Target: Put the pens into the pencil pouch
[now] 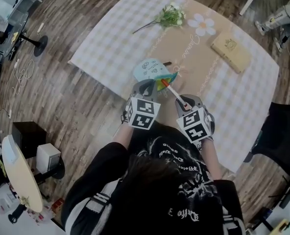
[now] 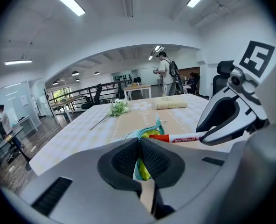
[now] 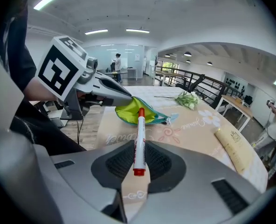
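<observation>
1. The left gripper [image 2: 139, 149] has its jaws fully closed on the near lip of the pencil pouch [image 2: 146, 133], pinching the teal fabric and yellow-green lining between the pads
2. The pouch sits at the near side of the table [image 1: 110, 48] with its mouth gaping towards the right gripper [image 3: 138, 158]; I cannot tell whether its far end rests on the cloth
3. The right gripper's jaws stand partly closed, clamped on a whiteboard marker [image 3: 139, 141] near its rear end, and the red front end points at the pouch mouth, right at the opening
4. The marker is probably light and stiff, with a smooth round plastic barrel, so it may roll or swing in the pads; held this far back, the long free end likely wobbles, and a hold nearer mid-barrel would be steadier
5. The pouch is soft and floppy, and its mouth would likely fall shut if let go; the rim beside the zip, where the left gripper has it, is the sensible place to hold
6. The marker's tip could catch on the zip edge, so a shallow, straight entry looks best
</observation>
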Demonstrator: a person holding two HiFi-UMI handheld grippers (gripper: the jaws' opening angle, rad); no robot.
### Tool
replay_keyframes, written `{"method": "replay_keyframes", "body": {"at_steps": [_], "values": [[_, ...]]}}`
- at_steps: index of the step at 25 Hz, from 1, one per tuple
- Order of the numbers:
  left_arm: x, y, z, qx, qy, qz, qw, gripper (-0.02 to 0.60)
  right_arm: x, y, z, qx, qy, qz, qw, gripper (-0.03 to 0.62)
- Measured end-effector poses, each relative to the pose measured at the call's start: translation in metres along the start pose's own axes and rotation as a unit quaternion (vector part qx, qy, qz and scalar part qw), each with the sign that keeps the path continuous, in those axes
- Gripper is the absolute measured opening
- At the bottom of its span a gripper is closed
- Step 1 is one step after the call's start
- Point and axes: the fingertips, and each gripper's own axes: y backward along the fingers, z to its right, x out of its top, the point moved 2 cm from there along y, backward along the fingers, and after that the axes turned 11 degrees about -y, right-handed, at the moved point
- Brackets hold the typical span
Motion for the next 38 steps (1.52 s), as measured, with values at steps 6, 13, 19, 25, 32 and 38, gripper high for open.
{"method": "replay_keyframes", "body": {"at_steps": [6,13,19,25,32,38], "values": [[0.008,0.004,0.015,-0.017,-0.010,0.005,0.9998,0.032,-0.002,-0.010,0.002,-0.004,0.017,-0.029,0.999,0.078],[0.016,0.014,0.032,-0.044,-0.002,0.017,0.9989,0.031,0.013,-0.019,0.002,-0.007,0.021,-0.012,1.000,0.080],[0.018,0.020,0.043,-0.075,0.019,0.028,0.9966,0.032,0.019,-0.022,-0.004,0.003,0.032,-0.005,0.999,0.081],[0.029,0.033,0.056,-0.158,0.093,0.058,0.9814,0.032,0.023,-0.024,-0.013,0.020,0.059,-0.003,0.998,0.083],[0.032,0.045,0.064,-0.228,0.141,0.073,0.9605,0.031,0.027,-0.026,-0.023,0.037,0.079,0.001,0.996,0.083],[0.023,0.045,0.046,-0.198,0.171,0.074,0.9624,0.031,0.033,-0.022,-0.025,0.043,0.059,0.027,0.997,0.181]]}}
